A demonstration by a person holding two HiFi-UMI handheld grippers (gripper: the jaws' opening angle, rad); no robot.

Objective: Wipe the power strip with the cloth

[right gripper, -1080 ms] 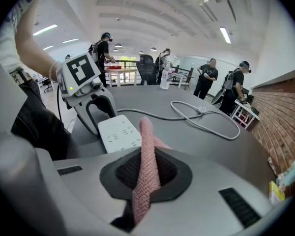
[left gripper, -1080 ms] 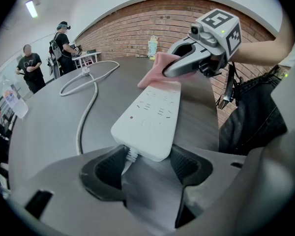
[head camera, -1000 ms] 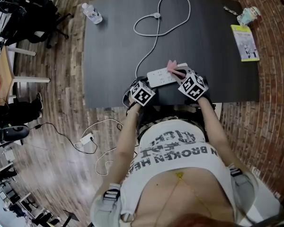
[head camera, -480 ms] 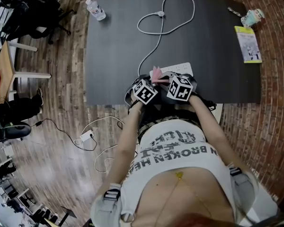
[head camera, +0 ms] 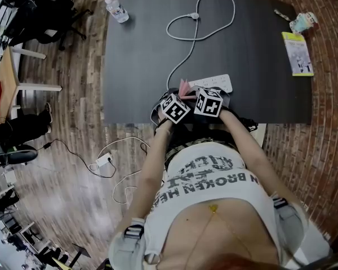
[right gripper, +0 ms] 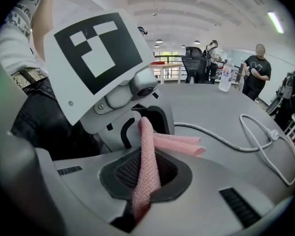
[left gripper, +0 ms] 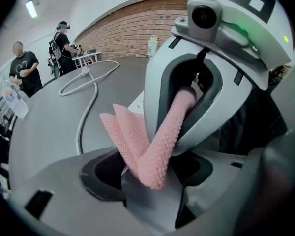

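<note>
Pink waffle-textured cloth (left gripper: 155, 146) is pinched in both sets of jaws at once. The left gripper (left gripper: 147, 181) clamps one end low in its own view. From there the fabric rises across to the right gripper (right gripper: 145, 183), whose jaws are pressed together on another part of it. Loose folds stick out sideways between the two tools.

The grippers sit nose to nose, very close, at the near edge of the dark grey surface (head camera: 135, 55). Just beyond them lies the white power strip (head camera: 214, 83), its long side across, its near side partly covered by the right gripper. The cloth hangs just beside the strip's left end; whether it touches cannot be told.

A white cable (head camera: 183, 52) runs from the strip away over the surface and loops round to a plug (head camera: 195, 16). Open dark surface lies to the left and right of the strip. A water bottle (head camera: 117, 10) stands at the far left corner, and a yellow booklet (head camera: 297, 53) lies by the right edge, both well apart from the grippers.
</note>
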